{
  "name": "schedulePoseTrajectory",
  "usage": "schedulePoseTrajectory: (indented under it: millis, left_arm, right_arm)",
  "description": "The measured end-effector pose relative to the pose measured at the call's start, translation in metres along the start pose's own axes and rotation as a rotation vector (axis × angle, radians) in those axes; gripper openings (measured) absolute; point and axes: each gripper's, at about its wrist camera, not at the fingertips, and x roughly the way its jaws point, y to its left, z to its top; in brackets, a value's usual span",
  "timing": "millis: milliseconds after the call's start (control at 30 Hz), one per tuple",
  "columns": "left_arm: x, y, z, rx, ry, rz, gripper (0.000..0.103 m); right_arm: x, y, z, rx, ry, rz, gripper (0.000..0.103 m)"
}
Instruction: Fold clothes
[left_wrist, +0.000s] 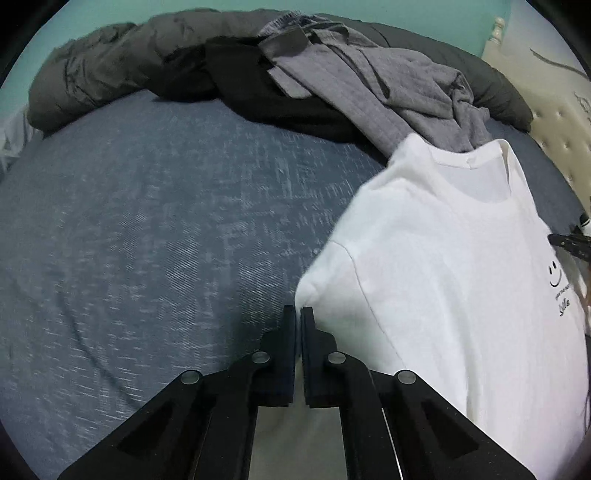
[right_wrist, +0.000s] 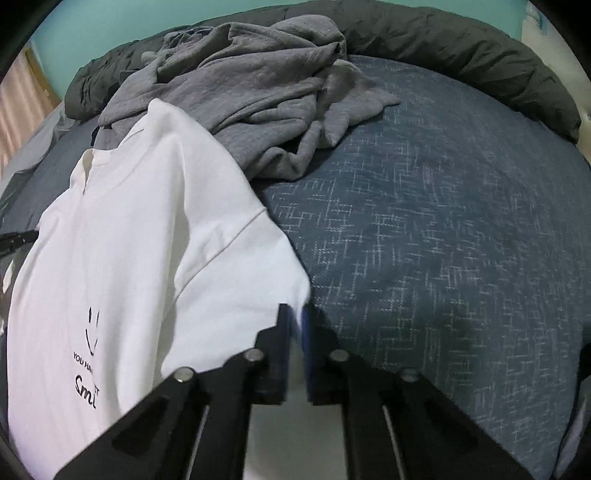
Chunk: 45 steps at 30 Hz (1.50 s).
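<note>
A white T-shirt (left_wrist: 443, 277) with a smiley print lies face up on the blue bed sheet (left_wrist: 147, 221), collar toward the far side. My left gripper (left_wrist: 298, 314) is shut on the hem of its left sleeve, and white cloth shows between the fingers. In the right wrist view the same T-shirt (right_wrist: 147, 240) fills the left half. My right gripper (right_wrist: 295, 312) is shut on the edge of the other sleeve, with a strip of white fabric pinched between the blue pads.
A crumpled grey garment (left_wrist: 406, 99) (right_wrist: 258, 103) lies just beyond the collar, next to a black garment (left_wrist: 258, 92). A dark quilt (left_wrist: 110, 62) (right_wrist: 461, 48) is bunched along the far edge. A cream tufted headboard (left_wrist: 561, 129) stands at the right. The bed sheet (right_wrist: 443, 221) spreads to the right.
</note>
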Motion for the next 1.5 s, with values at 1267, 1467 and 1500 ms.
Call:
schedulePoseTrajectory:
  millis: [1267, 1467, 1500]
  left_arm:
    - [0.002, 0.032, 0.027, -0.049, 0.016, 0.102, 0.017]
    - [-0.042, 0.035, -0.016, -0.111, -0.009, 0.015, 0.043]
    - [-0.046, 0.033, -0.025, -0.111, -0.002, 0.011, 0.043]
  right_arm:
    - [-0.012, -0.045, 0.024, 0.081, -0.078, -0.141, 0.037]
    - [-0.052, -0.043, -0.023, 0.171, -0.110, 0.008, 0.048]
    - [-0.055, -0.042, -0.033, 0.175, -0.096, 0.020, 0.048]
